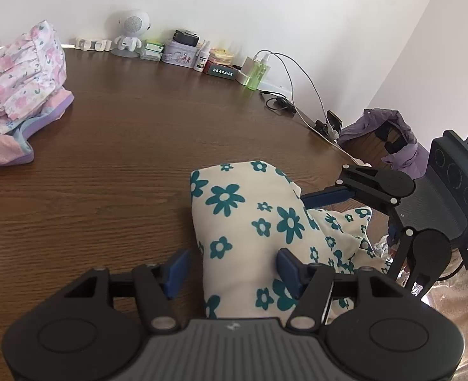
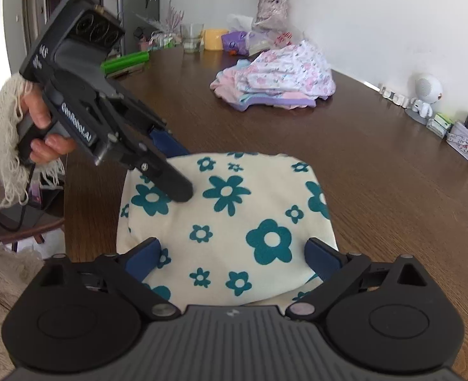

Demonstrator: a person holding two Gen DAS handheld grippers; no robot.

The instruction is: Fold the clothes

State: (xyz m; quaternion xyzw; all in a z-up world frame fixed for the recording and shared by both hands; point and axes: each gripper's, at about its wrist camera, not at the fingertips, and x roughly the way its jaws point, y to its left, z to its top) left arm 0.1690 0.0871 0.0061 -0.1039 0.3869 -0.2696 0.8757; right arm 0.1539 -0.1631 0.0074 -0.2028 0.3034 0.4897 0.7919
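A cream garment with teal flowers [image 1: 243, 209] [image 2: 234, 209] lies folded into a compact bundle at the near edge of the brown wooden table [image 1: 123, 146]. My left gripper [image 1: 232, 268] is open: one blue pad hangs over bare table, the other over the cloth's top. In the right wrist view the left gripper [image 2: 178, 166] is held by a hand in a cream knit sleeve, its tips over the bundle's far left corner. My right gripper [image 2: 237, 254] stands wide open above the bundle's near side, pads clear of the cloth. The left wrist view shows the right gripper [image 1: 357, 216] at the bundle's right.
A pile of pink floral clothes [image 1: 21, 73] [image 2: 278, 76] sits farther back on the table. Along the wall stand a white robot figure [image 1: 130, 31], tins, small bottles, a green bottle [image 1: 259, 73] and cables. A vase of flowers [image 2: 269, 3] and cups stand at the far end.
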